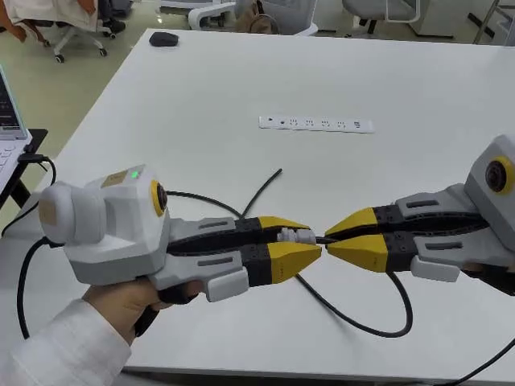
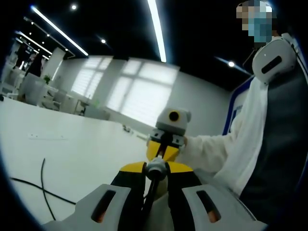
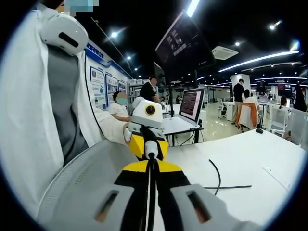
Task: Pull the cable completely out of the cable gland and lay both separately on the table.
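Observation:
A small grey cable gland (image 1: 294,236) sits between the yellow jaws of my left gripper (image 1: 315,240), which is shut on it above the white table (image 1: 201,96). A black cable (image 1: 378,328) comes out of the gland's tip. My right gripper (image 1: 328,240) meets the left tip to tip and is shut on that cable. The cable loops down onto the table and trails back left, its free end lying further back. In the left gripper view the gland (image 2: 156,167) is held in the jaws, with the right gripper (image 2: 163,147) just beyond. In the right gripper view the cable (image 3: 152,192) runs between the jaws to the gland (image 3: 151,149).
A white power strip (image 1: 316,124) lies mid-table behind the grippers. A dark mouse (image 1: 163,39) rests at the far edge. A laptop (image 1: 8,121) with its own cable stands off the table's left side. Office chairs stand beyond the table.

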A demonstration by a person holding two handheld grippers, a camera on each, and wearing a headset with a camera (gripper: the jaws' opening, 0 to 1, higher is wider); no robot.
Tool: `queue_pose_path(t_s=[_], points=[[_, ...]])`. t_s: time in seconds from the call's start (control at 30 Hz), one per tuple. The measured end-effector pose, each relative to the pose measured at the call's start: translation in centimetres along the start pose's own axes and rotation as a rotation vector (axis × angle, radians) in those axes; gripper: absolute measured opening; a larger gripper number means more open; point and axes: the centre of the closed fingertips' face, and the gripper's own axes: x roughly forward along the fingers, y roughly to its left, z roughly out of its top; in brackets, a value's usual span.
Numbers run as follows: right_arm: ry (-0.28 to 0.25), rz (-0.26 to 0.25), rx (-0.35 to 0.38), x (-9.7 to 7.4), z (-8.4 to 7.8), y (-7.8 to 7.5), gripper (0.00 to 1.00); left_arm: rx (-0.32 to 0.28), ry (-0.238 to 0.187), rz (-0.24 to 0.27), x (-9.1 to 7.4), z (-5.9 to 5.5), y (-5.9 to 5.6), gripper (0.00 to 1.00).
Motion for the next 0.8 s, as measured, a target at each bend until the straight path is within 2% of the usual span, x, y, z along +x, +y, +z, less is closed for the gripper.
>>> queue_pose_path(t_s=[0.5, 0.53, 0.57, 0.6, 0.8], points=[[0.044, 0.006, -0.024, 0.1, -0.9, -0.1, 0.03, 0.013, 0.027, 0.016, 0.1, -0.5, 0.2, 0.18], [0.063, 0.003, -0.031, 0.0, -1.2, -0.2, 0.03, 0.013, 0.025, 0.018, 0.1, -0.4, 0.3, 0.18], [0.106, -0.009, -0.047, -0.2, -2.0, -0.5, 0.02, 0.01, 0.011, 0.02, 0.0, -0.1, 0.4, 0.18], [0.083, -0.008, -0.045, -0.2, -1.8, -0.4, 0.02, 0.011, 0.016, 0.023, 0.0, -0.2, 0.4, 0.18], [0.097, -0.035, -0.055, -1.3, -2.2, -0.9, 0.02, 0.01, 0.016, 0.031, 0.0, -0.3, 0.6, 0.18]])
